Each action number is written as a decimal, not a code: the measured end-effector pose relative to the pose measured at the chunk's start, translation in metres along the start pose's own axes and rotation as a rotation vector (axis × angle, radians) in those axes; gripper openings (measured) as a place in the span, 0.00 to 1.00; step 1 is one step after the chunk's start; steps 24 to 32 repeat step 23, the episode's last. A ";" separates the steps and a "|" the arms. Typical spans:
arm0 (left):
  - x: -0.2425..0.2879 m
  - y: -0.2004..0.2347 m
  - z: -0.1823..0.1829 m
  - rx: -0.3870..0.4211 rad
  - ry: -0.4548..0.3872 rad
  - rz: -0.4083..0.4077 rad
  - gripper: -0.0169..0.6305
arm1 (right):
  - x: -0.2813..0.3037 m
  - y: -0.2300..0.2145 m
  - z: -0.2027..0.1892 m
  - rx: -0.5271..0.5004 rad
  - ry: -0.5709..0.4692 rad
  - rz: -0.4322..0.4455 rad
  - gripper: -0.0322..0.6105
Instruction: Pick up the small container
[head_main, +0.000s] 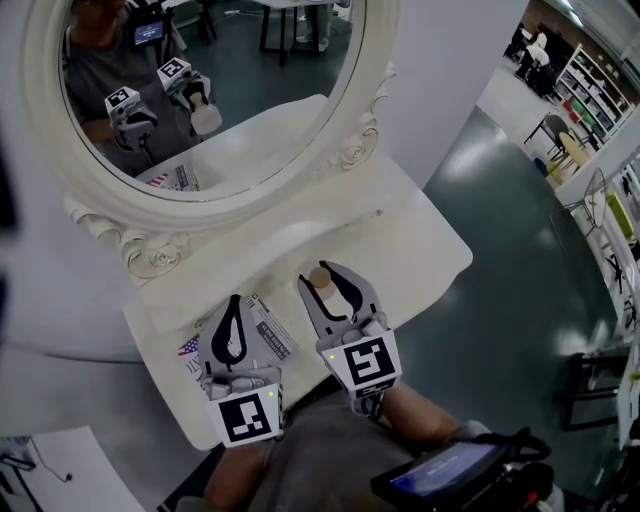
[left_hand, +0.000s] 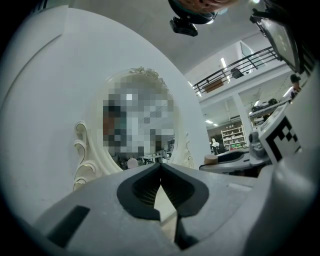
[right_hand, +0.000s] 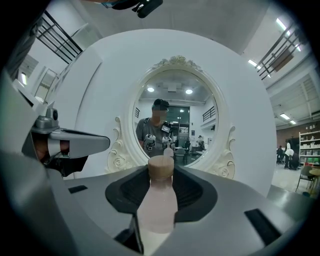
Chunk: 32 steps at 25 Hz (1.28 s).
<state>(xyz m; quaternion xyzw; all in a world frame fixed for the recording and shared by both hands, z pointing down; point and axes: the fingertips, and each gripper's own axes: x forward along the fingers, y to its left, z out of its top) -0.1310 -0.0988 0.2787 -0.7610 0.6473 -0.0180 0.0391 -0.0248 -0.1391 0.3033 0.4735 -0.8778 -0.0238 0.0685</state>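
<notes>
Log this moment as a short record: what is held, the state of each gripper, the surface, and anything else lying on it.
held item: small container, a pale pink bottle with a tan cap
right gripper: shut on the small container, bottle upright between the pads
left gripper: shut, nothing between the jaws
surface: white dressing table
behind it: oval mirror in a carved white frame, reflecting both grippers
also on table: printed leaflet, below the left gripper
container clear of table: cannot tell
</notes>
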 end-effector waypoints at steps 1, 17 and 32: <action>0.000 0.000 0.000 0.001 0.000 0.000 0.05 | 0.000 0.000 0.000 0.001 0.001 -0.001 0.27; 0.000 0.000 -0.002 0.006 0.002 0.005 0.05 | 0.002 0.002 -0.001 0.006 0.002 0.010 0.27; 0.001 -0.002 -0.002 0.018 -0.008 0.000 0.05 | 0.002 0.001 -0.005 -0.015 0.006 0.021 0.27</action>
